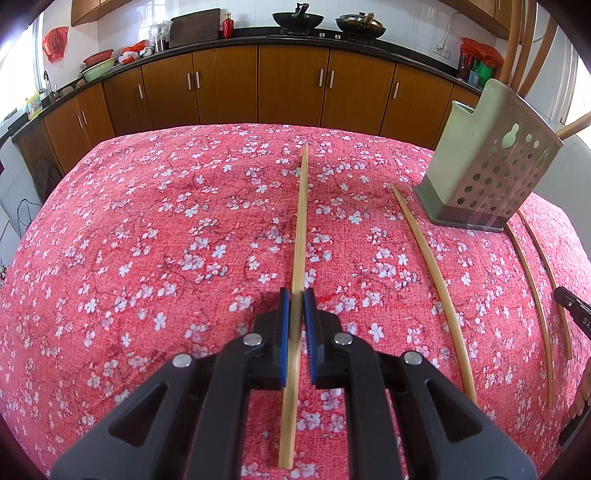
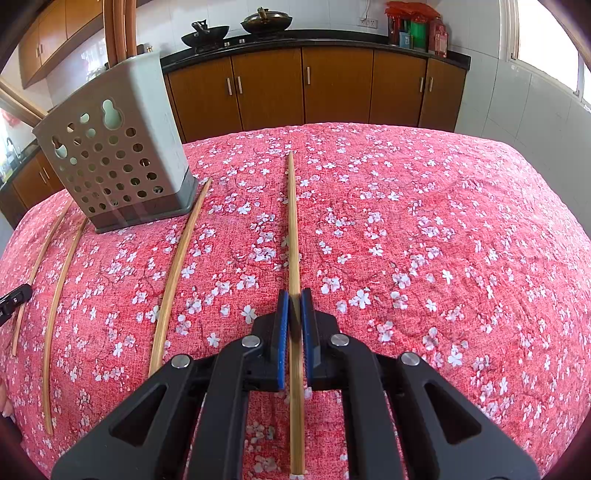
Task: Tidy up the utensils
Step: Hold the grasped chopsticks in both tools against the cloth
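On the desk, covered by a red floral cloth (image 1: 147,229), bamboo chopsticks are lying spread out around a grey-green perforated utensil holder (image 1: 487,173). The left gripper (image 1: 296,306) is closing its jaws narrowly on one chopstick (image 1: 301,221), the blue pads (image 1: 283,321) pressing both sides of the stick near its thicker end while the thin tip is pointing away toward the far edge of the desk. The right gripper (image 2: 294,306) is doing the same with another chopstick (image 2: 293,221), its blue pads (image 2: 282,325) sitting tight against the shaft, and the stick is running straight ahead between the jaws. Whether either stick is lifted off the cloth or resting on it cannot be told.

Three more chopsticks are lying loose between the two grippers. One loose chopstick (image 2: 181,269) is lying beside the holder's base on the right gripper's side, with its far tip reaching close to the base corner. Two further chopsticks (image 2: 61,306) are lying near each other on the holder's other side, roughly parallel. The holder is standing upright toward the far part of the desk, well apart from both held sticks. Behind the desk, brown kitchen cabinets (image 1: 258,85) are running under a dark countertop carrying two woks (image 1: 297,18).
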The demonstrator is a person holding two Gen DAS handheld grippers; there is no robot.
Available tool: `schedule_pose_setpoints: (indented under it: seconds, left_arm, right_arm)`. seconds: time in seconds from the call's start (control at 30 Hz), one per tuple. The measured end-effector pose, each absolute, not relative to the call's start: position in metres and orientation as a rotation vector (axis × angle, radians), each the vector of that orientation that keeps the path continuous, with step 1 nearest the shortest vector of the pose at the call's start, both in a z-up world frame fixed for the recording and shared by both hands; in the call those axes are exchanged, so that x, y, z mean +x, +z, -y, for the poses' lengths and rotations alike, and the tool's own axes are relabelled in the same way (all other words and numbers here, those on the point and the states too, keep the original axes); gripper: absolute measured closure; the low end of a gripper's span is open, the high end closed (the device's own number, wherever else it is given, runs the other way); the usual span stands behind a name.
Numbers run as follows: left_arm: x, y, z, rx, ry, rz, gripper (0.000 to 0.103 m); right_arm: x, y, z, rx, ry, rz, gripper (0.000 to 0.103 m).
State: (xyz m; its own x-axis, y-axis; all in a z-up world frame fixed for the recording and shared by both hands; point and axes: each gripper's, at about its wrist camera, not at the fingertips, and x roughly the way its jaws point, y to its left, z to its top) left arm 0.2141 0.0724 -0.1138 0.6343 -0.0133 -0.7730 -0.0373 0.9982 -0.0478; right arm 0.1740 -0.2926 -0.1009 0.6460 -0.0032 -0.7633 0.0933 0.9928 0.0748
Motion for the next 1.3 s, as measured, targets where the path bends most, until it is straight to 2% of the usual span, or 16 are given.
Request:
schedule_pose_setpoints:
  seconds: [1.3]
  left_arm:
    - [0.216, -0.1117, -0.0738, -0.066, 0.015, -0.888, 0.091]
  right_arm:
    - [0.1747, -0.1012, 0.2931, 0.115, -0.053, -0.87, 0.095]
